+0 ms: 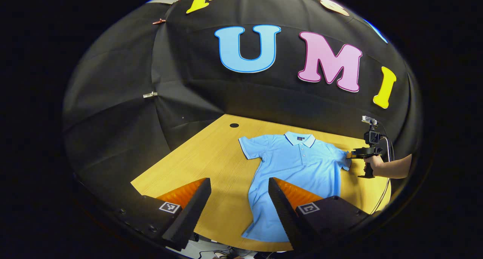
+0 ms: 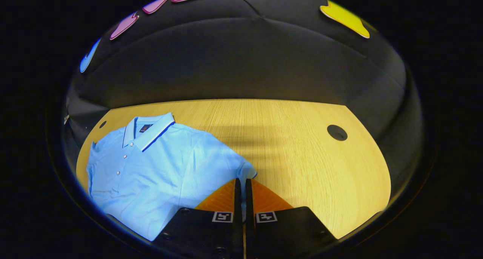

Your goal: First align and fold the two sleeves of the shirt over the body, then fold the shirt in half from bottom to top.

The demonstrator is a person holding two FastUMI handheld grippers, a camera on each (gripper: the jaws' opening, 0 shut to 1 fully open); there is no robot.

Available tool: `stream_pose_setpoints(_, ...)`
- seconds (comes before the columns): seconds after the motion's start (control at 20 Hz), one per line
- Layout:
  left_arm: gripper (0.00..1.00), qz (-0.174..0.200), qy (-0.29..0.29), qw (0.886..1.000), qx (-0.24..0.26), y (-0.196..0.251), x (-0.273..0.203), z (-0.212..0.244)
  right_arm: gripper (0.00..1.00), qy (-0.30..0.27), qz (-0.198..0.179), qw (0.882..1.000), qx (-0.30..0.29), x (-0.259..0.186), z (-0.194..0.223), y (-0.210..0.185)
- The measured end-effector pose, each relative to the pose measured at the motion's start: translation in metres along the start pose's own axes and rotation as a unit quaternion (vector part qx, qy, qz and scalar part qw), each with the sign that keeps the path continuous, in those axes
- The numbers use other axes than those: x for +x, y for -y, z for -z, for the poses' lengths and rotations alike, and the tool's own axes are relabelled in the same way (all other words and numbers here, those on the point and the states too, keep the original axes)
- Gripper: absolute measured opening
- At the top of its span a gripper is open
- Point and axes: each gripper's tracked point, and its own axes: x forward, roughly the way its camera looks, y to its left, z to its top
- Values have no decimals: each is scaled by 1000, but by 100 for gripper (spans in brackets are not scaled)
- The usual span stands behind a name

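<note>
Light blue polo shirt (image 1: 298, 164) lies flat, front side up, on the wooden table (image 1: 211, 157), collar (image 1: 300, 139) toward the booth wall, hem toward the near table edge. Both short sleeves spread out to the sides, not yet folded over the body. Button placket visible below the collar.

Left gripper (image 1: 238, 198): held above the near edge of the table, jaws spread wide, nothing between them. Its right-hand finger overlaps the lower part of the shirt in the left gripper view; contact with the cloth cannot be told.

Right gripper (image 2: 241, 187): jaws nearly together, with the edge of the shirt's sleeve (image 2: 247, 172) pinched in the narrow gap between the 2 fingers, seen in the right gripper view. In the left gripper view the same gripper sits at the sleeve tip on the far right side of the shirt, held by a hand (image 1: 373, 161) with a bare forearm reaching in from the right.

2 round dark holes in the table top: 1 near the far left corner (image 1: 234, 125), 1 on the bare wood right of the shirt (image 2: 337, 132)
</note>
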Motion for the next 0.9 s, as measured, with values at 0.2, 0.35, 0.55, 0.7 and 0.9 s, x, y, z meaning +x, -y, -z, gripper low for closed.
stream_pose_setpoints(0.2,97,-4,4,1000,-17,-9,0,3,7,30,-7,998,-52,-18,-33,-23)
stream_pose_setpoints(0.35,97,-13,8,1000,-26,-20,-3,5,7,50,-22,994,-100,-26,-54,-57)
stream_pose_setpoints(0.55,97,-29,8,999,-39,-39,-9,13,7,54,-57,989,-124,-30,-60,-119)
stream_pose_setpoints(0.7,97,-45,8,998,-51,-56,-14,18,7,45,-81,986,-141,-28,-50,-165)
stream_pose_setpoints(0.9,97,-74,0,996,-57,-81,-18,30,7,23,-114,979,-165,-26,-24,-221)
